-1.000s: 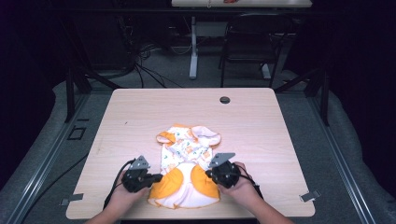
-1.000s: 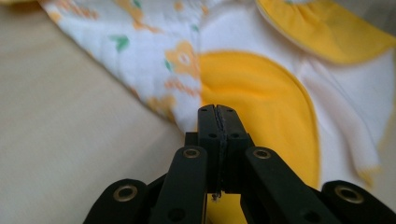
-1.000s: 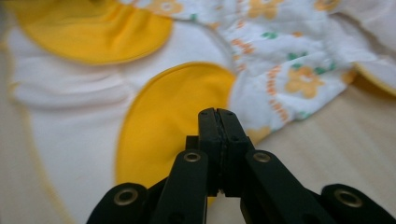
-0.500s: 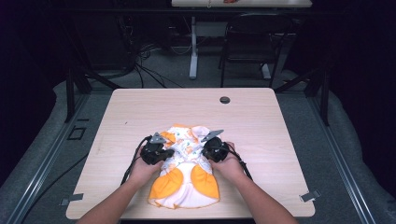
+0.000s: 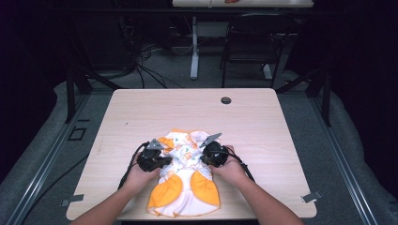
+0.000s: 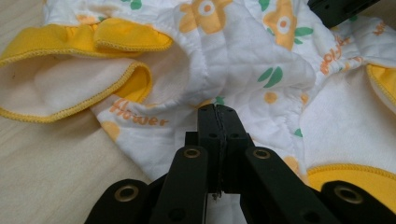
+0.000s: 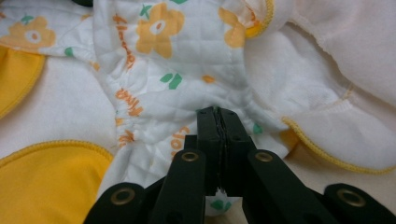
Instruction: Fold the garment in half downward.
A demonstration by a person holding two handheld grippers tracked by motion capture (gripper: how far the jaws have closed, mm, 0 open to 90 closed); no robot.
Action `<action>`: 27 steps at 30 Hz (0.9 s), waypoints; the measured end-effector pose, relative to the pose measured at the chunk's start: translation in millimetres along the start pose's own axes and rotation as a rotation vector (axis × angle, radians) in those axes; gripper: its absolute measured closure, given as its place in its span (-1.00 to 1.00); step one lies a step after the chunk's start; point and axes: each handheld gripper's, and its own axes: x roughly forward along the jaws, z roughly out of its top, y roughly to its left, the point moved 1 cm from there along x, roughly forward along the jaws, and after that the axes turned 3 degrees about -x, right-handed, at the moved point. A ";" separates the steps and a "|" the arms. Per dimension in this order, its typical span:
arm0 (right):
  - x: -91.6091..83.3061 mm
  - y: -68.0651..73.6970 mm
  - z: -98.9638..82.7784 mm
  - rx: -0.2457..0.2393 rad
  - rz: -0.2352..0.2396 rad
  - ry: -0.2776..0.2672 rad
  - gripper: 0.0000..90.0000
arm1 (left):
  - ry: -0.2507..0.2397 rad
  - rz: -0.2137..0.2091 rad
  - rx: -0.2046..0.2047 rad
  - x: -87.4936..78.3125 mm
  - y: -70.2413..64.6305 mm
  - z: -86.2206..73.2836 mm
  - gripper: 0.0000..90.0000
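Wooden worktop (image 5: pixel 263 122); white-and-orange flower-print baby garment (image 5: pixel 185 187) lies at its 6 o'clock edge. Left tongs (image 5: pixel 162 161) clenched on quilted fabric at garment's 9 o'clock, right tongs (image 5: pixel 202 158) clenched on fabric at 3 o'clock; small dark grommet (image 5: pixel 225 100) at 12 o'clock

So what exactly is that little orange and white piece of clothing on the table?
The garment looks like small quilted baby clothing: white fabric printed with orange flowers, green leaves and orange lettering, plus plain orange panels and yellow-stitched ruffled edges. It lies crumpled on the wooden table, near the front edge. The left gripper and the right gripper each have their jaws closed on a fold of it, one from each side.
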 end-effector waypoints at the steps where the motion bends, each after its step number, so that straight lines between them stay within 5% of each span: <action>1: -2.7 -0.5 1.6 -0.003 0.016 0.005 0.92 | 0.012 0.006 0.000 -1.5 0.5 1.1 0.99; 8: -19.0 -17.3 21.8 0.017 -0.025 -0.050 0.92 | -0.040 -0.006 -0.001 -14.4 12.5 27.9 0.96; 12: -21.3 -34.3 35.4 0.043 -0.064 -0.063 0.85 | -0.082 0.020 0.000 -18.4 22.7 46.8 0.89; 15: -16.4 -52.0 45.8 0.080 -0.100 -0.073 0.67 | -0.110 0.057 -0.042 -13.0 39.0 63.3 0.86; 19: -5.2 -66.2 49.8 0.153 -0.108 -0.080 0.55 | -0.104 0.090 -0.061 -2.0 48.8 70.4 0.75; 24: 7.5 -74.9 51.7 0.180 -0.102 -0.063 0.45 | -0.082 0.109 -0.046 11.1 52.8 73.2 0.60; 27: 16.7 -82.7 49.3 0.227 -0.090 -0.045 0.39 | -0.067 0.119 -0.076 21.8 59.5 70.6 0.53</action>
